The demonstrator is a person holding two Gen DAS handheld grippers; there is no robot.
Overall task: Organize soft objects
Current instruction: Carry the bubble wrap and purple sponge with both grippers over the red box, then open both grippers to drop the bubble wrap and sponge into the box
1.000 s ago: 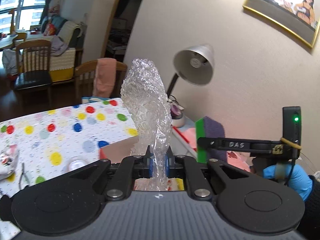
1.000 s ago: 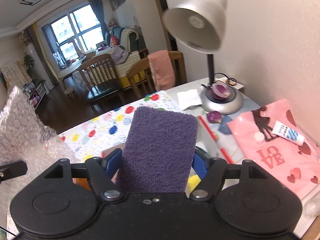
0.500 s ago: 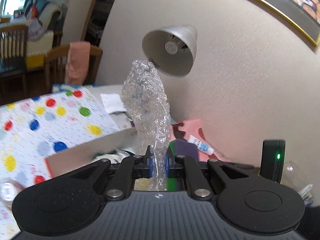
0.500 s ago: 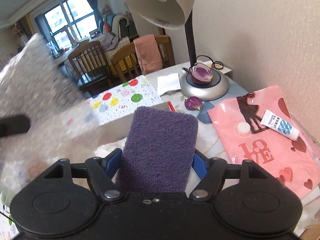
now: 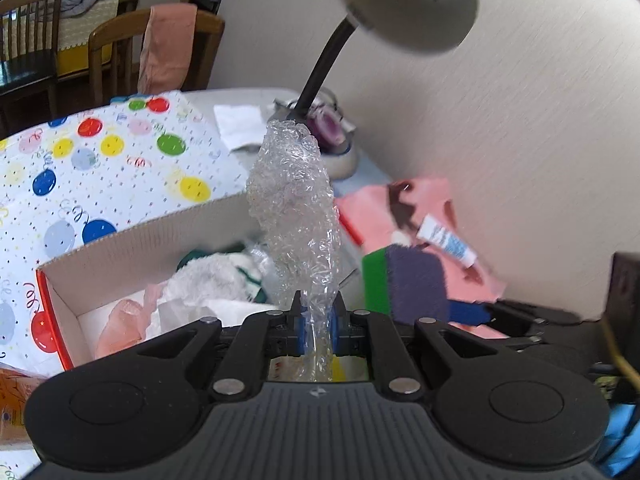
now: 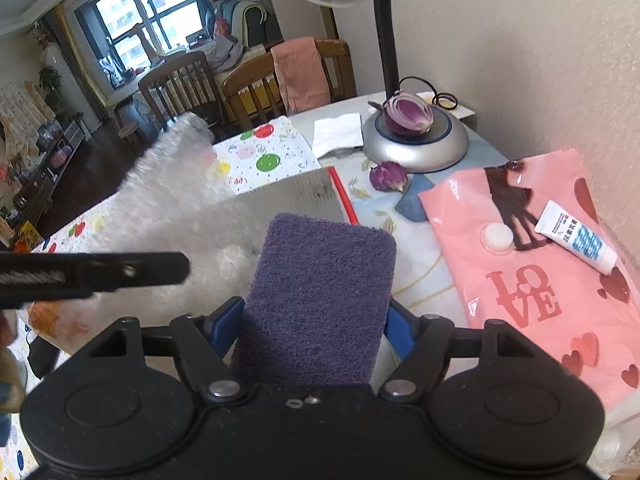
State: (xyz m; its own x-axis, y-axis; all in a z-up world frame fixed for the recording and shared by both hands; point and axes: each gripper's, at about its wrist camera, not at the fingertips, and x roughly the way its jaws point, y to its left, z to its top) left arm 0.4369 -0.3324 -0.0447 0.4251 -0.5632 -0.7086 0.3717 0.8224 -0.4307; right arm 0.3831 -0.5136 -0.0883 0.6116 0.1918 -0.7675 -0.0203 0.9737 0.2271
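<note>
My left gripper is shut on a crumpled roll of clear bubble wrap that stands up over an open cardboard box. The box holds a white towel and pink tissue. My right gripper is shut on a purple and green scrubbing sponge, held at the box's right side. The sponge also shows in the left wrist view, and the bubble wrap shows blurred in the right wrist view.
A desk lamp hangs overhead, its base bearing a halved red onion. A pink LOVE bag with a white tube lies right. Dotted gift wrap lies left. Chairs stand beyond the table.
Both grippers have moved forward and down toward the box with their loads. The bubble wrap now hangs over the open box, and the lamp shade has risen in view.
</note>
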